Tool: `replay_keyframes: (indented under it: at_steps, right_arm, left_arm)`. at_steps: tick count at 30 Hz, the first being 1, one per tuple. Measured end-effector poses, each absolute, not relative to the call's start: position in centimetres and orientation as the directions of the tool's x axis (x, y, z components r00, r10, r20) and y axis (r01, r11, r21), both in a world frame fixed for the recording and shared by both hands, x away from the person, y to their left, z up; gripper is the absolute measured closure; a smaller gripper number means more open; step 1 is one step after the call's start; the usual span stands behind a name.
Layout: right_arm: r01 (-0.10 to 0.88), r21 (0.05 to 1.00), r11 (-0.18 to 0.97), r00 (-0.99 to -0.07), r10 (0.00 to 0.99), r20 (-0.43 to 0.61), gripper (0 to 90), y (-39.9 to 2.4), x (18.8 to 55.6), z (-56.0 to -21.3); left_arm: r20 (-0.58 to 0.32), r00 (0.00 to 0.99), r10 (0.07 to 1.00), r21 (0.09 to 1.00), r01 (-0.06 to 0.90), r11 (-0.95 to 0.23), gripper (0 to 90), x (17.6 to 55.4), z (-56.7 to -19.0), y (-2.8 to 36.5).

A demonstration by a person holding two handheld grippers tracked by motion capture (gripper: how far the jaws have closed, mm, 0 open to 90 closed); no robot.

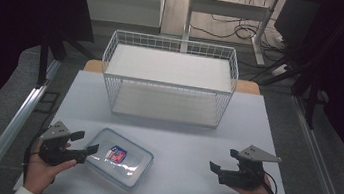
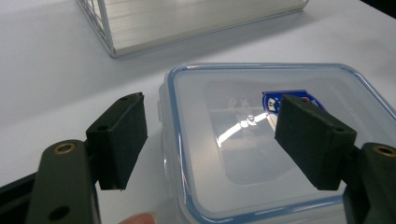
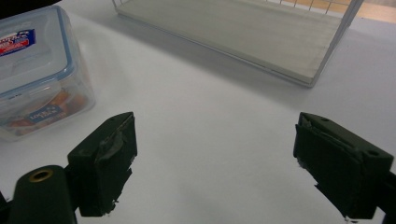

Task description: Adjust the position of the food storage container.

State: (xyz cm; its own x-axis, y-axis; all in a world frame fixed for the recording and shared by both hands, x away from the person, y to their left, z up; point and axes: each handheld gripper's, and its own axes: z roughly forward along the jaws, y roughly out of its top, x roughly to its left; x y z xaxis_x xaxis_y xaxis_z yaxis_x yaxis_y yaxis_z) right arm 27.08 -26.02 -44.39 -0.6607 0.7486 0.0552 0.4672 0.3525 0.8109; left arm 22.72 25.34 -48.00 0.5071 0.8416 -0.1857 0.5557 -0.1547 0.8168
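Note:
A clear plastic container (image 1: 126, 165) with a blue-rimmed lid and a blue and red label lies on the white table (image 1: 189, 139), front left of centre. My left gripper (image 1: 86, 142) is at the container's left end, open. In the left gripper view its jaws straddle the container (image 2: 233, 154): one pad (image 2: 122, 135) stands outside the left edge, the other (image 2: 312, 140) hovers over the lid, and neither presses on it. My right gripper (image 1: 224, 160) is held open at the front right over bare table, with nothing between its jaws (image 3: 215, 154). The container (image 3: 32, 70) lies off to its left.
A white two-level wire rack (image 1: 169, 83) stands at the back middle of the table, with both shelves bare; it also appears ahead of each gripper (image 2: 187, 23) (image 3: 261, 42). Dark curtains and metal rails flank the table. A desk frame and cables lie beyond.

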Motion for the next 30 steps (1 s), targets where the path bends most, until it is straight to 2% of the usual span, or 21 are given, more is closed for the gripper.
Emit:
replay_keyframes:
  at_steps: [21,30]
  right_arm:
    - [0.454,0.808,0.377,-0.660,0.751,0.020,17.4,-25.8,26.5,-44.4]
    - [0.460,0.802,0.382,-0.665,0.746,0.026,17.9,-25.7,27.0,-44.6]
  left_arm:
    - [-0.165,0.534,0.829,0.830,0.529,-0.175,24.4,21.7,-47.0,24.6]
    - [-0.119,0.553,0.825,0.830,0.511,-0.223,24.4,21.5,-46.6,24.0]
